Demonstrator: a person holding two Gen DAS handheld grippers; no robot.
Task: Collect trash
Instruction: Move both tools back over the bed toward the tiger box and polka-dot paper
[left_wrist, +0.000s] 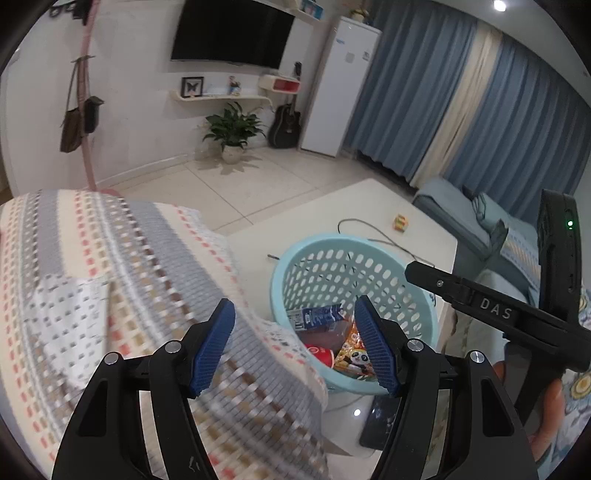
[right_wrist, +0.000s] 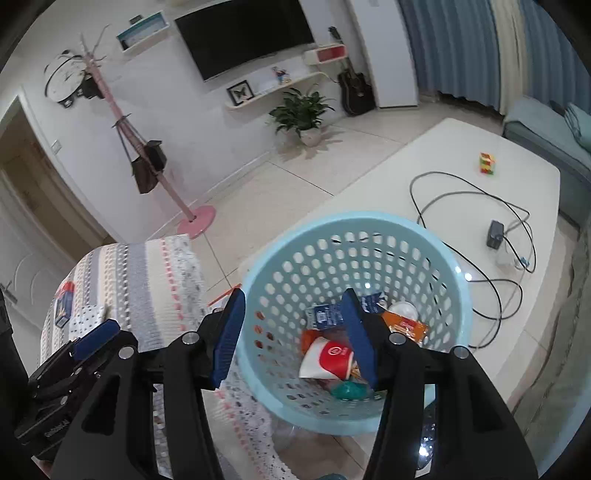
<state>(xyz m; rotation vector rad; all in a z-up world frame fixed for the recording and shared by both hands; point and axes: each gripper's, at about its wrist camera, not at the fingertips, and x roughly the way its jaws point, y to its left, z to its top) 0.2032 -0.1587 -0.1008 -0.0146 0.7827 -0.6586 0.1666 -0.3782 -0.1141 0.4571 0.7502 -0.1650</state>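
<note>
- The right gripper has its blue pads spread wide with nothing between them; it hangs just above the near rim of the blue basket, looking down into it.
- The left gripper is equally wide open and empty, hanging over the edge of the patterned cushion, with the basket ahead and to its right.
- The relation that matters: one loose piece — a small blue and red packet — lies on the cushion, well to the left of the right gripper and on the far side from the basket. In the right wrist view its long axis runs roughly away from the camera.
- The left gripper shows at the lower left of the right wrist view, near that packet, so I judge the left hand the nearer one for the pick. The left wrist view is blurred there and I cannot find the packet in it.
- Count in the basket, as far as can be made out: one red and white paper cup, one blue carton, one orange wrapper, one green crumpled piece, one panda-printed snack bag — five, perhaps more underneath.
- On the white table: one black cable, one dark adapter, one small coloured cube.
</note>
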